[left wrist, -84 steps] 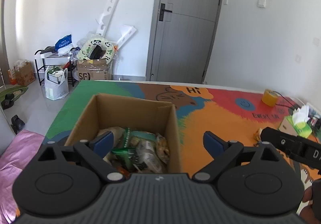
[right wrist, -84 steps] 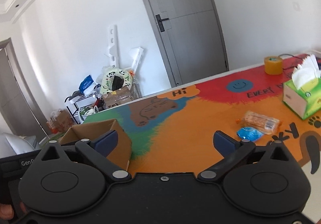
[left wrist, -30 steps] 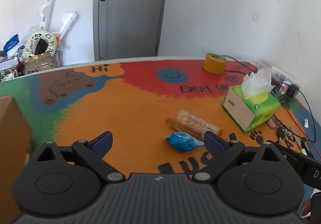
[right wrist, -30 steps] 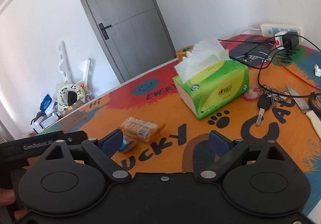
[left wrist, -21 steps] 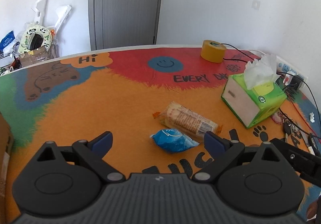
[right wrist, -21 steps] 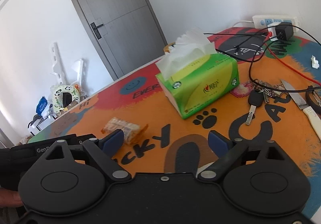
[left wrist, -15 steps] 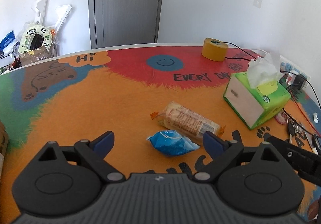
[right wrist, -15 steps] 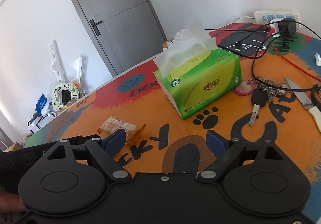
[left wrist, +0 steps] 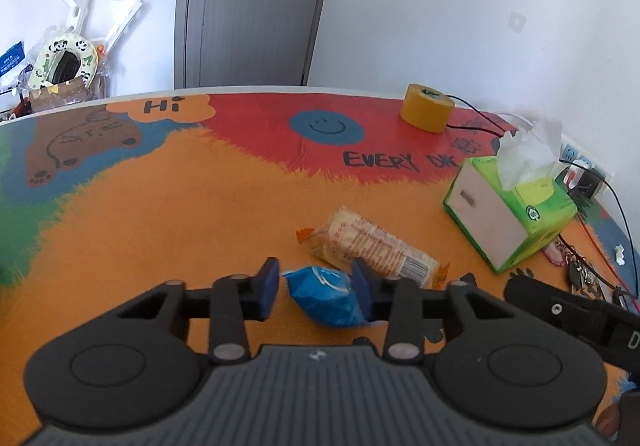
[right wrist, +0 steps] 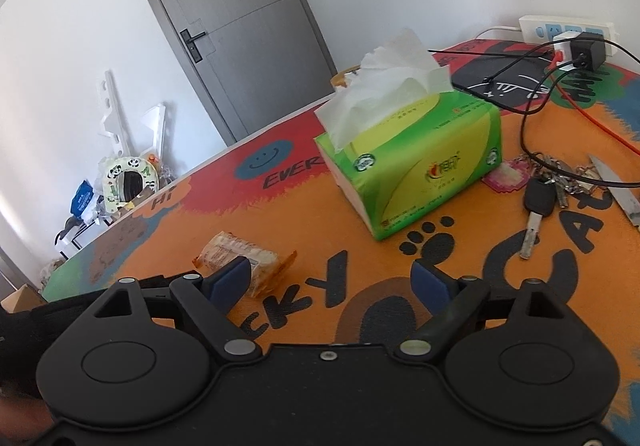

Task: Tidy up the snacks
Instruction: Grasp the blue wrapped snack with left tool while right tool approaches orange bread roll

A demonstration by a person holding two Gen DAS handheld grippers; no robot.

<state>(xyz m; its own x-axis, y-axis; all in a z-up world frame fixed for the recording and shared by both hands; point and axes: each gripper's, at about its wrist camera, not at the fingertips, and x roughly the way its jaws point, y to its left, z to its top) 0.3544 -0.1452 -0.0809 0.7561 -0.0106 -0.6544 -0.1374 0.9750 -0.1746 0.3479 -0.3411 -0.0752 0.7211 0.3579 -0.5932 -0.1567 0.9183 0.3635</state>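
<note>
Jaws of left gripper [left wrist: 316, 286]: closing, now narrow, with blue snack packet [left wrist: 324, 298] between them. Right-side pad [left wrist: 362, 284] against the packet; left-side pad just short of the packet's pointed end, with a sliver of worktop [left wrist: 180, 226] visible between.

Jaws of right gripper [right wrist: 332, 282]: wide, nothing between them, only printed worktop lettering below.

Location of task items:
- Blue snack packet: flat on the orange zone of the worktop, directly ahead of the left gripper.
- Cracker pack [left wrist: 372, 246]: clear wrapper with orange ends, lying flat just beyond the blue snack packet and touching or almost touching it. In the right wrist view, partly hidden behind the left-side pad of the right gripper.

Other items on the worktop:
- Green tissue box [right wrist: 416, 174]: upright, tissue protruding from the top, well apart from both snacks.
- Yellow tape roll [left wrist: 427, 108]: near the far edge.
- Bunch of keys [right wrist: 540, 198]: beside the tissue box.
</note>
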